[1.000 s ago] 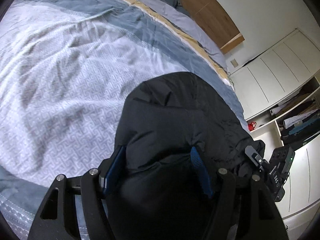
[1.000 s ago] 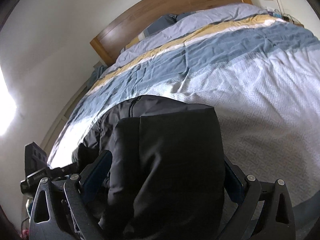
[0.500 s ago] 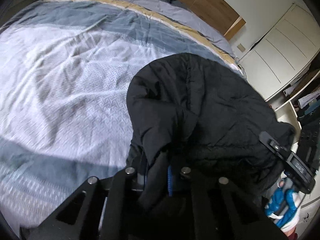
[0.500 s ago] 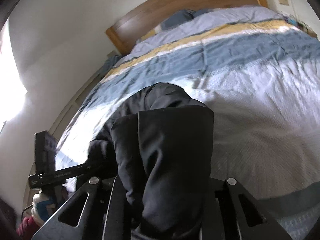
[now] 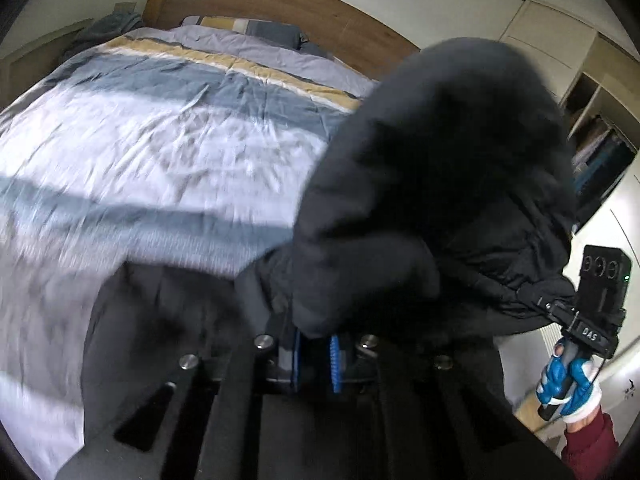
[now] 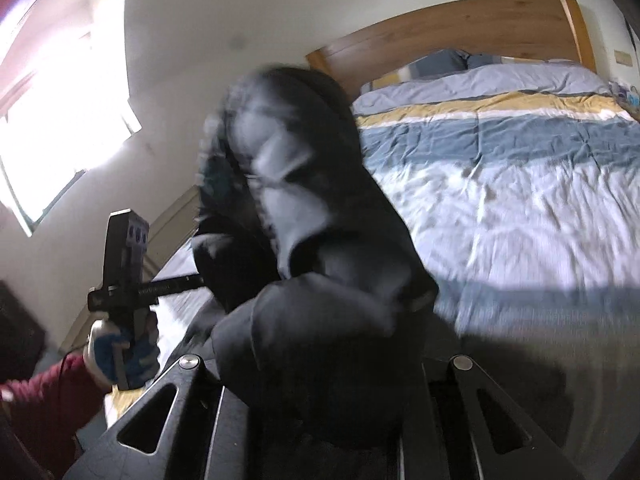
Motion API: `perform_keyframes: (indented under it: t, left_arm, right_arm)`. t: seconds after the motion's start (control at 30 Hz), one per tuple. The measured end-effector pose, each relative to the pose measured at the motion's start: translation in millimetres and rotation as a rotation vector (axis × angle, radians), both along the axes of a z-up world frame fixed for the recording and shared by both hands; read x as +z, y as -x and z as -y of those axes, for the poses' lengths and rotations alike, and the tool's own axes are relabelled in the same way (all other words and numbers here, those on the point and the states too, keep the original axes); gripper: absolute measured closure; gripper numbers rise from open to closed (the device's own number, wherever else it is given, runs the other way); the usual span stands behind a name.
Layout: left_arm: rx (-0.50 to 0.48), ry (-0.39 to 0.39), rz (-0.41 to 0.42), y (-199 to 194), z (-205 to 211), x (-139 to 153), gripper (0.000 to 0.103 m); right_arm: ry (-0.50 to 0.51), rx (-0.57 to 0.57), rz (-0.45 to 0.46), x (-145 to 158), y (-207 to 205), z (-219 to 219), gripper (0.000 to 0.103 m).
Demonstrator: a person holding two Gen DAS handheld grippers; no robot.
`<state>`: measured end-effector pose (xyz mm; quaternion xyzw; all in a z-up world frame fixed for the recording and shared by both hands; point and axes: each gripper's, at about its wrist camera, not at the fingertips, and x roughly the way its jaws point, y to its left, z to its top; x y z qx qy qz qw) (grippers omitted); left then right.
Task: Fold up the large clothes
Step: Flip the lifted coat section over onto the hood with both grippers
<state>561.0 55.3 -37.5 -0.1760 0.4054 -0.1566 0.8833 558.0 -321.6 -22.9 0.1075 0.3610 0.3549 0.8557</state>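
A black padded jacket (image 5: 440,184), soft and puffy with a matte, faintly quilted shell, hangs bunched in a rounded lump in front of both cameras, raised above the bed (image 5: 168,152) rather than lying flat on it; its outline is smeared by blur. The left tongs (image 5: 316,354) are pressed together on a fold of the jacket, the blue ribbed pads (image 5: 335,364) nearly meeting with dark cloth pinched between them. In the right wrist view the right tongs (image 6: 320,392) are buried under a thick roll of the same jacket (image 6: 320,280); their black arms stand close together and the cloth is gripped between them, though the pads themselves are hidden. The bed carries a crumpled quilt in broad bands: pale patterned white, slate blue, a thin cream and mustard stripe, then lilac grey toward the pillows (image 6: 436,64). Behind it stands a smooth wooden headboard (image 6: 460,24) with a curved top. A gloved right hand (image 5: 564,380), blue and white with a dark red sleeve, grasps its handle at the right edge of the left view, and the left hand (image 6: 120,356), gloved alike, shows at the left of the right view. An open wardrobe (image 5: 600,152) of white panels holds hanging and stacked clothes, too blurred to tell apart.
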Motion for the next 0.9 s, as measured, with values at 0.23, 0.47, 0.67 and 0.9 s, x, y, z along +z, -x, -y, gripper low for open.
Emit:
perform_keyframes:
  t: [0.23,0.47,0.67,0.9]
  left_arm:
    - [0.009,0.013,-0.068,75.3,-16.3,-30.3,0.093]
    - [0.044,-0.027,-0.105,100.6,-7.2,-55.5,0.093]
    - [0.067,-0.089,-0.150,128.3,1.6,-62.0,0.093]
    - [0.081,-0.115,-0.169,162.5,9.3,-39.7,0.092]
  right_arm:
    - [-0.005,0.013,-0.048,-29.3,87.0,4.5,0.077]
    - [0.079,-0.044,-0.098,-65.9,102.1,8.4,0.070]
    - [0.149,-0.051,-0.103,-64.9,109.4,6.2,0.037]
    - [0.255,-0.071,-0.105,-61.1,141.2,10.5,0.017]
